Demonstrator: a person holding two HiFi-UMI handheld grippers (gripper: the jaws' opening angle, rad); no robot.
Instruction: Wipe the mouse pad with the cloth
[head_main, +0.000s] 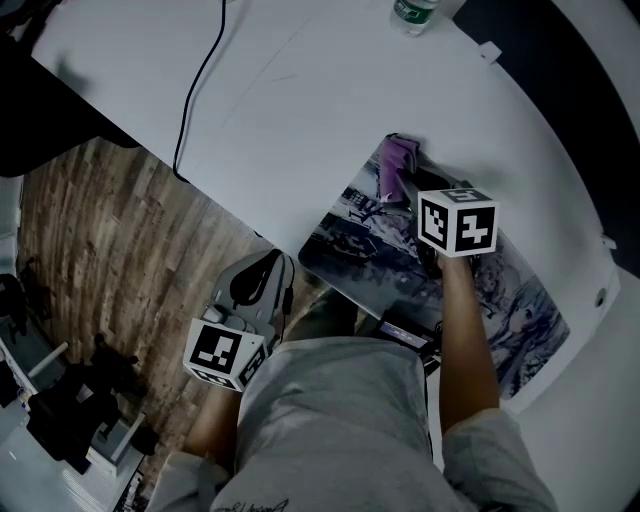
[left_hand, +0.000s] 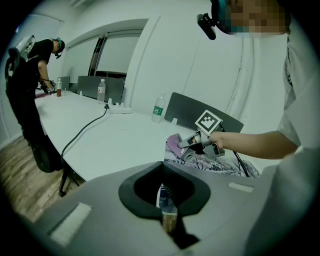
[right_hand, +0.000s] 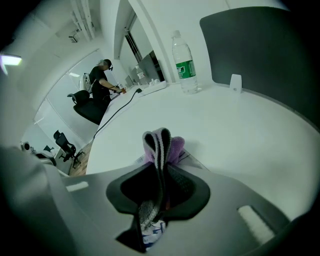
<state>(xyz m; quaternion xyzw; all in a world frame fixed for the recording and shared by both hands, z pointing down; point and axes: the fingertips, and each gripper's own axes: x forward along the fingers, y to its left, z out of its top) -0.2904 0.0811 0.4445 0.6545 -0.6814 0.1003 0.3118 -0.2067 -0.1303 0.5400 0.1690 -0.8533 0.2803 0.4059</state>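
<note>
The mouse pad (head_main: 500, 300), printed with a blue and white drawing, lies at the near right of the white table (head_main: 300, 90). A purple cloth (head_main: 398, 160) rests on the pad's far corner. My right gripper (head_main: 405, 195) is shut on the cloth; in the right gripper view the folded cloth (right_hand: 159, 145) stands pinched between the jaws (right_hand: 157, 170). My left gripper (head_main: 258, 268) hangs off the table near my lap, over the wooden floor, jaws together on nothing (left_hand: 167, 202). From the left gripper view I see the right gripper (left_hand: 192, 145), the cloth (left_hand: 175, 142) and the pad (left_hand: 220, 165).
A black cable (head_main: 190, 90) runs across the table's far left part. A water bottle (head_main: 413, 12) stands at the far edge beside a dark divider panel (right_hand: 260, 45). Another person (left_hand: 30, 75) works at the table's far end. Wooden floor (head_main: 110, 250) lies left.
</note>
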